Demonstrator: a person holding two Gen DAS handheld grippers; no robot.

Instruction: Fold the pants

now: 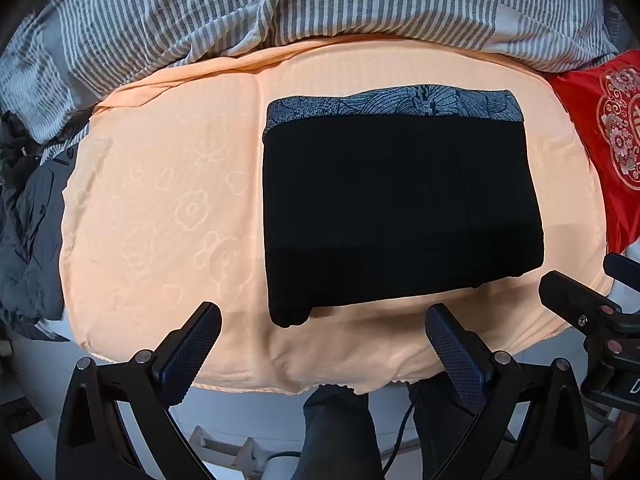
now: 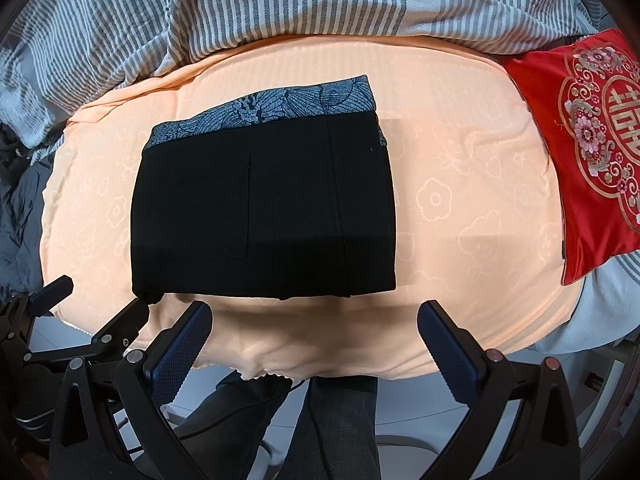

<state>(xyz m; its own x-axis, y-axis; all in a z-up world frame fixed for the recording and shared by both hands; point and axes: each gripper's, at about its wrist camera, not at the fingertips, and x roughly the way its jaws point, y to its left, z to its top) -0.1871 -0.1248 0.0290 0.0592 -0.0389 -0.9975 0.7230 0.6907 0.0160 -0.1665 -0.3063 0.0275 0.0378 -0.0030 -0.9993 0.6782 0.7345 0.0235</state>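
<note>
The black pants (image 1: 400, 208) lie folded into a flat rectangle on the peach blanket (image 1: 160, 200), with a grey patterned waistband (image 1: 400, 102) along the far edge. They also show in the right wrist view (image 2: 264, 208). My left gripper (image 1: 322, 342) is open and empty, hovering just short of the pants' near edge. My right gripper (image 2: 314, 340) is open and empty, also just short of the near edge. The right gripper shows at the right edge of the left view (image 1: 592, 312); the left gripper shows at the left in the right view (image 2: 80, 320).
A grey striped duvet (image 1: 280, 4) is bunched along the far side. A red embroidered cushion (image 2: 592, 140) lies to the right. Dark grey clothing (image 1: 28, 216) is heaped at the left. The blanket's near edge (image 2: 320, 372) drops to the floor, by the person's legs (image 2: 340, 432).
</note>
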